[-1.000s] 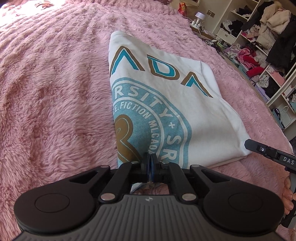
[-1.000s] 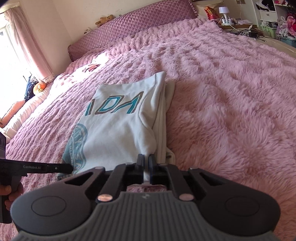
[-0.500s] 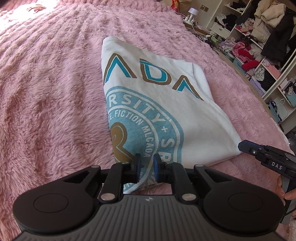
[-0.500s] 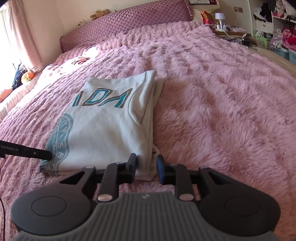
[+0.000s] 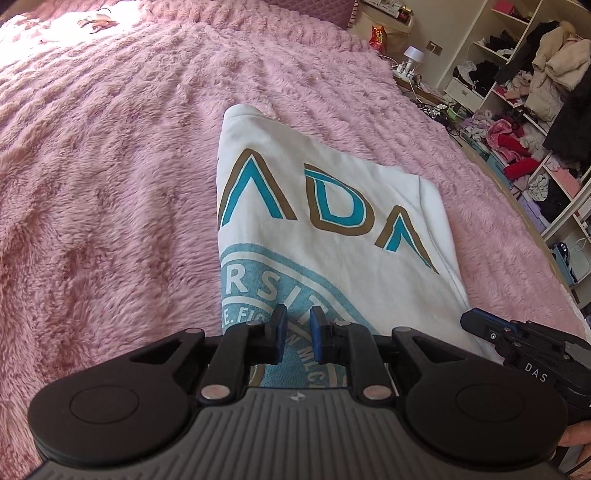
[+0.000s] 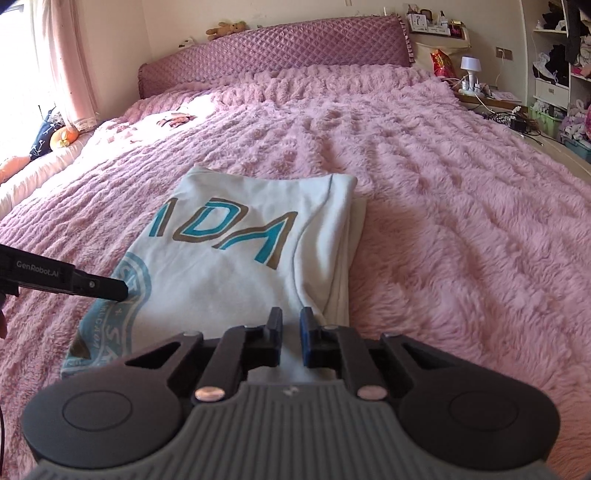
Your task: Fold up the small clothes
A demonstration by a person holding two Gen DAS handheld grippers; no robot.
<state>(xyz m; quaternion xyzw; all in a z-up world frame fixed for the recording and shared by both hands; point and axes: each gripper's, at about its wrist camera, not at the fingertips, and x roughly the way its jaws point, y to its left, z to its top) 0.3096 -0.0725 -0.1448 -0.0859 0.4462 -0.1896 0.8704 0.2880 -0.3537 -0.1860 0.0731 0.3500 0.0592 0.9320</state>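
A fluffy pink blanket (image 6: 424,206) is covering the bed and filling most of both views. A quilted purple headboard (image 6: 273,55) is standing at the top of the right wrist view, with a teddy bear (image 6: 225,28) sitting on it. A pink curtain (image 6: 62,62) is hanging at upper left. A small white lamp (image 6: 470,66) is standing at upper right beside a red snack bag (image 6: 441,63). Open shelves (image 5: 532,92) are overflowing with clothes at upper right of the left wrist view.
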